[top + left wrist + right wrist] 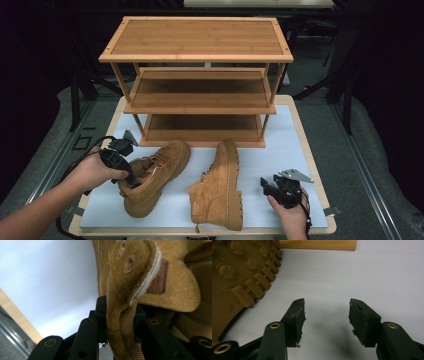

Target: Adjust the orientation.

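Note:
Two tan suede boots lie on the white mat. The left boot (157, 172) stands on its sole, toe pointing to the far right. My left gripper (132, 181) is shut on that boot's collar edge (117, 297), beside the eyelets and a small leather tag, with suede pinched between the jaws (117, 315). The right boot (220, 187) lies on its side, its lugged sole (237, 277) facing right. My right gripper (265, 186) rests just right of that sole, open (327, 312), with bare mat between its fingers.
A three-tier wooden shoe rack (200, 107) stands at the back of the mat, all shelves bare; its bottom board (318, 244) lies ahead of the right gripper. The white mat (285, 145) covers a wooden table with dark floor around it.

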Demonstrator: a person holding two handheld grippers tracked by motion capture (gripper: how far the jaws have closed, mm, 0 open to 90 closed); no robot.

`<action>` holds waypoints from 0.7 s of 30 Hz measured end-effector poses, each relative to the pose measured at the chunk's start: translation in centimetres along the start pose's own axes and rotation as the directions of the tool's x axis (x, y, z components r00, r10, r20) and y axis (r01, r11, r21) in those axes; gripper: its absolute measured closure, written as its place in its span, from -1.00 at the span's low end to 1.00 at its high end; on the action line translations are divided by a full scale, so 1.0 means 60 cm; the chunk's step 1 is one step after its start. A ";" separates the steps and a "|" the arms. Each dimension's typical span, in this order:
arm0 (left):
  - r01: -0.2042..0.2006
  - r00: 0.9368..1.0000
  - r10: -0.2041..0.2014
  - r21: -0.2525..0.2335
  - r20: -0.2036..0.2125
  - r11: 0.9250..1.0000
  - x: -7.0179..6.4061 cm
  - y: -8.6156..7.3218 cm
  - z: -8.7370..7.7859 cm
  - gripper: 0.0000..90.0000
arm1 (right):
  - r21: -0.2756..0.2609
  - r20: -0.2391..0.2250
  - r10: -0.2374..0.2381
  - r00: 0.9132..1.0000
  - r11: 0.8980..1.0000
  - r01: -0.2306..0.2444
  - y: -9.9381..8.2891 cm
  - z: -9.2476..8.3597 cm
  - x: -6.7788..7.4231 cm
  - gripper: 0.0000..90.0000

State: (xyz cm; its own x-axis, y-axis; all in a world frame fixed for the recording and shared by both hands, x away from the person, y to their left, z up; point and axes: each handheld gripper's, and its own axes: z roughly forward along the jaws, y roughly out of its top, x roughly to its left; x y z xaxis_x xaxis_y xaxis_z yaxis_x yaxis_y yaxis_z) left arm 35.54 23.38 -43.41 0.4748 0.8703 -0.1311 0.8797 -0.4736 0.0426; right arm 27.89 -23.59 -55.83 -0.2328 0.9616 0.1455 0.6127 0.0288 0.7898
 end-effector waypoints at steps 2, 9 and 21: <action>0.010 1.000 -0.010 0.007 0.021 1.000 0.004 0.002 0.000 0.67 | 0.018 -0.005 -0.001 1.000 1.000 0.001 0.001 -0.002 -0.001 0.02; 0.007 0.998 -0.010 0.054 0.063 0.999 0.011 0.010 0.001 0.66 | 0.022 -0.006 0.005 1.000 1.000 -0.005 0.000 -0.001 -0.002 0.02; 0.049 0.987 -0.061 0.083 0.149 0.995 0.020 0.016 -0.001 0.73 | 0.024 -0.012 0.016 1.000 1.000 -0.015 -0.001 0.001 -0.005 0.01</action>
State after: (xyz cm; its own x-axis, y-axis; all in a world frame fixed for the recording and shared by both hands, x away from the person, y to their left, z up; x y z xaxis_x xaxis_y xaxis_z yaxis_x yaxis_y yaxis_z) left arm 36.96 23.97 -43.45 0.4117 0.8674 -0.2794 0.8967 -0.4403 -0.0457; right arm 27.94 -23.86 -55.96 -0.2321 0.9586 0.1648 0.6338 0.0205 0.7732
